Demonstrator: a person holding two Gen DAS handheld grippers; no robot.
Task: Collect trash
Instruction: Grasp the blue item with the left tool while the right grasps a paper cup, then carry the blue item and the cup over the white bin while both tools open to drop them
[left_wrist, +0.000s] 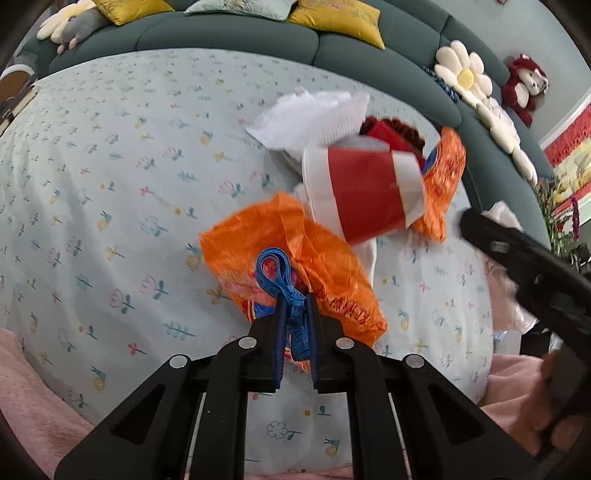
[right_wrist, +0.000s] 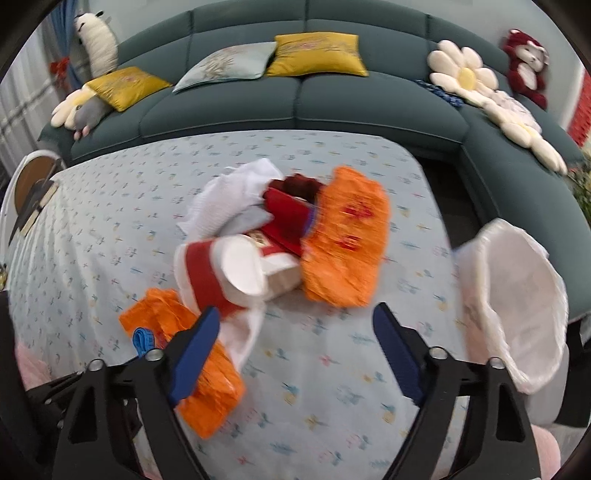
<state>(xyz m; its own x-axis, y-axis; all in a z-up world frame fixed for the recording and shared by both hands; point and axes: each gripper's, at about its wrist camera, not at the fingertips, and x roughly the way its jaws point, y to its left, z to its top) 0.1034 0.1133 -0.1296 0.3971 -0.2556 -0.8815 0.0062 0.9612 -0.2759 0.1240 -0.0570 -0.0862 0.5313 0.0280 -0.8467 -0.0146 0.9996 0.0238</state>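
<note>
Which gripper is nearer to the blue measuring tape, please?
Left. The left gripper is shut on the blue measuring tape; the right gripper is open, up and to the right of it.

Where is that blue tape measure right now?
The blue tape measure is pinched in the left gripper, lying over the near orange wrapper on the floral tablecloth, just in front of the red-and-white paper cup.

Our left gripper (left_wrist: 295, 299) points steeply down, its jaws nearly together and clamped on a blue tape (left_wrist: 286, 284). Our right gripper (right_wrist: 295, 325) also tilts downward, jaws standing wide apart with nothing pressed between them. From the left wrist camera, the right gripper shows as a dark blurred arm at the right edge.
</note>
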